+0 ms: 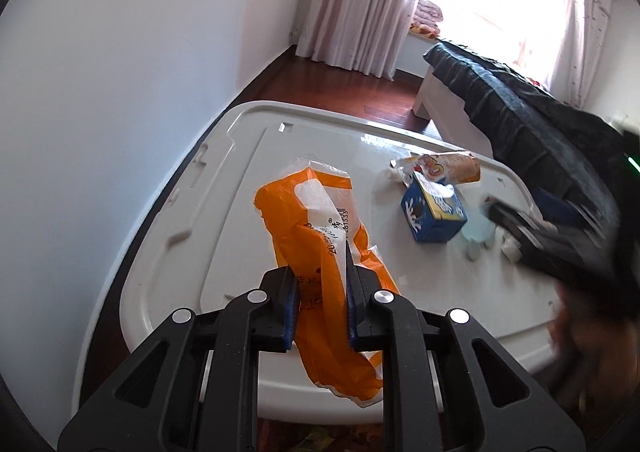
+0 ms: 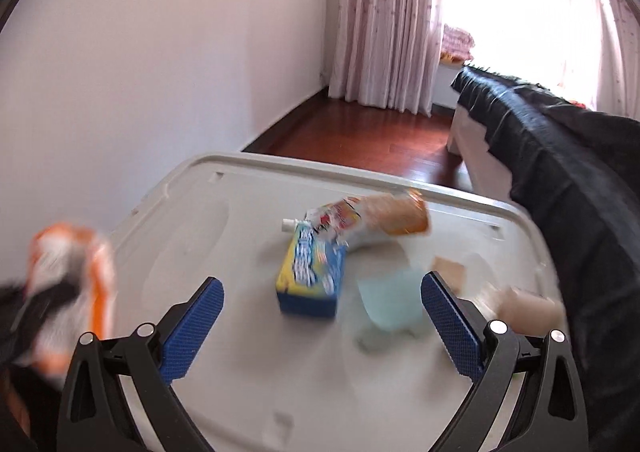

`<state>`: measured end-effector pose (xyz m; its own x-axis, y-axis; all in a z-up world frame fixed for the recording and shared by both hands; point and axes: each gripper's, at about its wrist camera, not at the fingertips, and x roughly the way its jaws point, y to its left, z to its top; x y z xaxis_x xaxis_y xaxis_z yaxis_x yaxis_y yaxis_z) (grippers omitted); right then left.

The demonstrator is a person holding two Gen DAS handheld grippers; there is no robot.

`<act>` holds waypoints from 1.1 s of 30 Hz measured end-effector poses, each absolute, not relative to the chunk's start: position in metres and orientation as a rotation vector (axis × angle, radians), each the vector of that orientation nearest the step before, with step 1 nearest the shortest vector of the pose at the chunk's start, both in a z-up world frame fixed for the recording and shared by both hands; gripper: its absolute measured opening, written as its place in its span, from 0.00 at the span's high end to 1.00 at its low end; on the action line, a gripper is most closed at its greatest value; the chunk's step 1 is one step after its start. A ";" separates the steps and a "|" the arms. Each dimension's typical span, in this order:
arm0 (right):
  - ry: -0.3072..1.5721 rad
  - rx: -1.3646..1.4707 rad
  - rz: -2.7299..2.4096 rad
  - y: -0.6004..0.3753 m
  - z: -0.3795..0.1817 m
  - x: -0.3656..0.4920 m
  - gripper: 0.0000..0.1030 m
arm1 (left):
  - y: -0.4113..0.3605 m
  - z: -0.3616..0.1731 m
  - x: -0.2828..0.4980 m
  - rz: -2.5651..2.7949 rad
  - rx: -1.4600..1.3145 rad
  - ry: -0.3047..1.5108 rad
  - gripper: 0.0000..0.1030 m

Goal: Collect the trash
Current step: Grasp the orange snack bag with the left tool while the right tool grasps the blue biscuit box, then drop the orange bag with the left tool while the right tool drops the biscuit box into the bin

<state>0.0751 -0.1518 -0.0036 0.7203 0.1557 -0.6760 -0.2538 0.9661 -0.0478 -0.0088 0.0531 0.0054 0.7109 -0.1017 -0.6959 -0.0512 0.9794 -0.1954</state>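
Note:
My left gripper (image 1: 321,272) is shut on an orange and white plastic bag (image 1: 320,220) over the white bin lid (image 1: 224,252); the bag also shows blurred in the right wrist view (image 2: 72,272). My right gripper (image 2: 322,292) is open and empty, above the lid (image 2: 240,332), facing a blue snack box (image 2: 310,276) and a light blue paper (image 2: 390,300). An orange and white squeeze pouch (image 2: 372,224) lies behind the box. The box (image 1: 434,212) and pouch (image 1: 440,168) also show in the left wrist view, with the right gripper (image 1: 532,236) blurred beside them.
Small beige scraps (image 2: 528,308) lie at the lid's right side. A white wall (image 1: 120,72) is on the left. A bed with a dark blanket (image 1: 520,112) stands on the right. Red wood floor (image 2: 360,132) and curtains (image 2: 384,12) are behind.

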 end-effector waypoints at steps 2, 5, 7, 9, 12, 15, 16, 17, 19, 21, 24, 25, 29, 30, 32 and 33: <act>0.770 -0.171 0.208 -0.137 -0.014 0.106 0.05 | 0.051 0.003 -0.009 -0.040 -0.211 0.782 0.84; 0.825 -0.216 0.188 -0.124 -0.032 0.132 0.05 | 0.052 0.001 -0.008 -0.069 -0.246 0.794 0.84; 0.859 -0.250 0.174 -0.114 -0.045 0.147 0.05 | 0.049 0.003 -0.008 -0.084 -0.251 0.789 0.84; 0.878 -0.277 0.172 -0.109 -0.053 0.156 0.07 | 0.046 0.006 -0.010 -0.094 -0.241 0.775 0.84; 0.920 -0.312 0.165 -0.103 -0.066 0.167 0.18 | 0.046 0.007 -0.011 -0.104 -0.245 0.766 0.83; 0.975 -0.324 0.168 -0.100 -0.080 0.173 0.44 | 0.048 0.008 -0.011 -0.104 -0.257 0.767 0.83; 0.972 -0.336 0.171 -0.099 -0.080 0.172 0.45 | 0.047 0.007 -0.011 -0.104 -0.259 0.767 0.83; 0.951 -0.337 0.176 -0.099 -0.078 0.167 0.46 | 0.047 0.007 -0.010 -0.102 -0.262 0.767 0.83; 0.925 -0.335 0.200 -0.097 -0.071 0.156 0.46 | 0.047 0.007 -0.012 -0.101 -0.265 0.765 0.83; 0.888 -0.335 0.225 -0.096 -0.059 0.142 0.46 | 0.048 0.007 -0.013 -0.100 -0.267 0.761 0.83; 0.816 -0.287 0.269 -0.102 -0.027 0.109 0.46 | 0.047 0.008 -0.016 -0.102 -0.257 0.754 0.83; 0.800 -0.277 0.276 -0.104 -0.018 0.101 0.46 | 0.046 0.008 -0.019 -0.097 -0.245 0.749 0.83; 0.733 -0.222 0.286 -0.125 0.021 0.039 0.46 | 0.046 0.010 -0.035 -0.090 -0.229 0.750 0.83; 0.725 -0.217 0.287 -0.131 0.026 0.021 0.46 | 0.045 0.010 -0.043 -0.092 -0.223 0.753 0.83; 0.730 -0.216 0.280 -0.144 0.028 -0.021 0.46 | 0.042 0.007 -0.060 -0.103 -0.221 0.766 0.83; 0.752 -0.203 0.278 -0.152 0.022 -0.044 0.46 | 0.040 0.003 -0.073 -0.110 -0.223 0.784 0.83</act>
